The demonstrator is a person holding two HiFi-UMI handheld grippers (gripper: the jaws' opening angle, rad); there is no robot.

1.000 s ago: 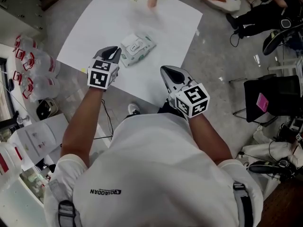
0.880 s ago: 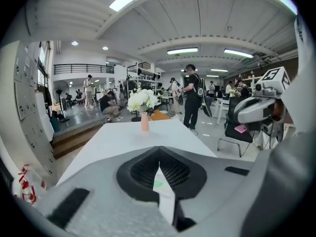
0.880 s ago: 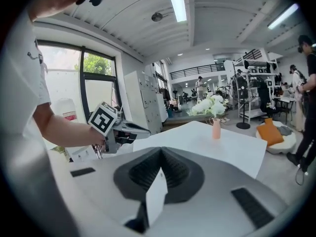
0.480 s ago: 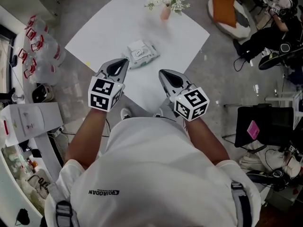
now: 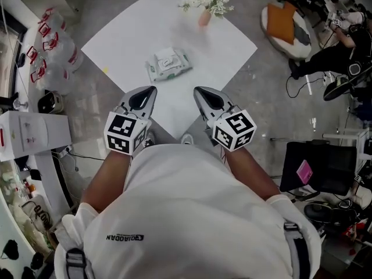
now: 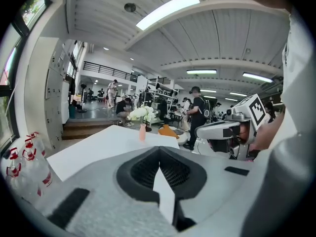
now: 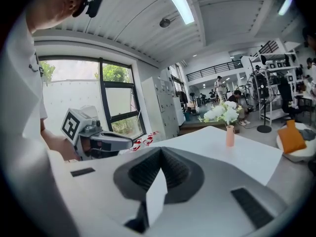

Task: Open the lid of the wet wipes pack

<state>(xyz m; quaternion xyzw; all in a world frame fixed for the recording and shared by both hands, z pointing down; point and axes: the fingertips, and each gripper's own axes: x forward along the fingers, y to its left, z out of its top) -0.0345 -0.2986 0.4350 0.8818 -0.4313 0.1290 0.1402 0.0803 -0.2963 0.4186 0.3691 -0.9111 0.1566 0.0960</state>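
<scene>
1. My left tongs [image 5: 151, 90] are clenched, with nothing in them, above the counter's [image 5: 128, 36] near corner.
2. My right tongs [image 5: 198, 91] are clenched and empty too, beside the left.
3. The wipes pack [image 5: 168, 64] lies mid-counter, ahead of both tongs and apart from them.

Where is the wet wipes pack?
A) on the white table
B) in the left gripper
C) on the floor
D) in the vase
A: the wet wipes pack lies on the white table, ahead of the left gripper and right gripper, touching neither.
</scene>
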